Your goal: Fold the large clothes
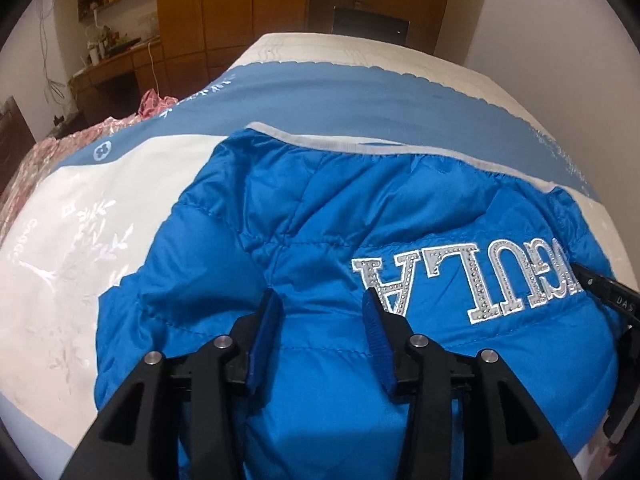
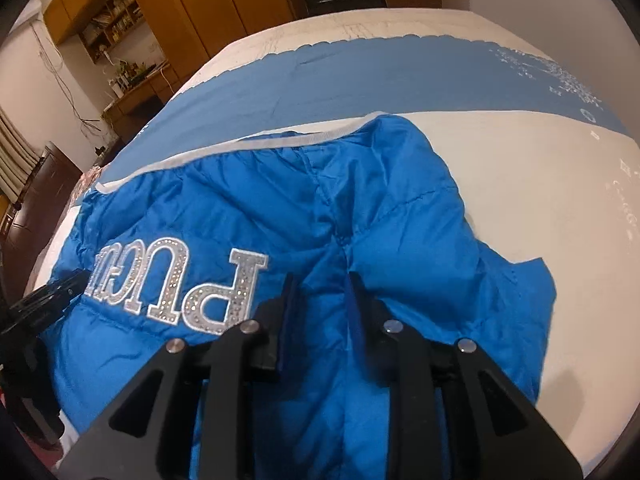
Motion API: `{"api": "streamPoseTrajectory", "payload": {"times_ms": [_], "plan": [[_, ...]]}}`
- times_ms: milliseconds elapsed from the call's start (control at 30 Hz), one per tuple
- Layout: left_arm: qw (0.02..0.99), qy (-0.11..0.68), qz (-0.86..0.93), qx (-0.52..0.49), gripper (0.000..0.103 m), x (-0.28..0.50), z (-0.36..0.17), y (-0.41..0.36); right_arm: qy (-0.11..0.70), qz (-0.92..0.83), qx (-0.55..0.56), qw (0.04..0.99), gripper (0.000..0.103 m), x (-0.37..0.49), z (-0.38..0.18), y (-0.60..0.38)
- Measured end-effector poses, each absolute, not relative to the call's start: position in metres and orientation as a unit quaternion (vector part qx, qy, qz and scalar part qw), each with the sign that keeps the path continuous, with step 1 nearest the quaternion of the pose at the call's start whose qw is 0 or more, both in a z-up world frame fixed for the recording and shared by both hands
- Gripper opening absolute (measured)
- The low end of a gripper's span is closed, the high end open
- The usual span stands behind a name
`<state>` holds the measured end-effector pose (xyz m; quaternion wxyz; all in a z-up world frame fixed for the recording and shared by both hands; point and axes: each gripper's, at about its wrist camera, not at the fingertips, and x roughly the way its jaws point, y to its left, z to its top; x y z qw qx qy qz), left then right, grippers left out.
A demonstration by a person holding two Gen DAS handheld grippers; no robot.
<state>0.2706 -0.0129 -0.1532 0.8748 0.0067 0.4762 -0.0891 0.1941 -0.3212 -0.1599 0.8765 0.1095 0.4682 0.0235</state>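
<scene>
Bright blue quilted puffer jacket (image 1: 320, 240) lay back-up on the bed (image 1: 72, 240), hem at twelve o'clock; I judged folding barely started. My left tool (image 1: 320, 312) and right tool (image 2: 320, 292) stood apart, holding nothing.

Both grippers were angled steeply down, side by side; left gripper (image 1: 320, 300) gaped wider, right gripper (image 2: 320, 280) narrower, neither pinching anything.

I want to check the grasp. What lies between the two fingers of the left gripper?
In the left wrist view, only the blue jacket shows between the fingers of the left gripper. Its fabric lies behind the gap; the pads do not press on it.
</scene>
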Motion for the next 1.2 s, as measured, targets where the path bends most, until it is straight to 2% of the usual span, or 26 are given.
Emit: {"api": "streamPoseTrajectory", "payload": {"times_ms": [233,300,400,467,567,700,1200], "plan": [[0.864,0.497,-0.086,0.008,0.047,0.264,-0.134,-0.011,0.472,0.031,0.125,0.872,0.027,0.182,-0.135,-0.330],[0.863,0.497,-0.086,0.018,0.053,0.255,-0.126,-0.008,0.465,0.028,0.126,0.876,0.035,0.173,-0.125,-0.337],[0.862,0.499,-0.078,0.034,0.056,0.242,-0.117,0.001,0.460,0.014,0.119,0.880,0.047,0.158,-0.112,-0.351],[0.865,0.496,-0.072,0.036,0.063,0.234,-0.110,0.008,0.455,0.007,0.122,0.882,0.051,0.149,-0.104,-0.362],[0.866,0.495,-0.059,0.042,0.065,0.223,-0.102,0.022,0.454,-0.004,0.128,0.882,0.071,0.135,-0.095,-0.381],[0.863,0.500,-0.047,0.045,0.067,0.214,-0.098,0.039,0.472,-0.013,0.144,0.870,0.080,0.127,-0.100,-0.399],[0.856,0.511,-0.052,0.056,0.068,0.221,-0.107,0.060,0.544,0.051,0.239,0.803,0.084,0.128,-0.152,-0.419]]}}
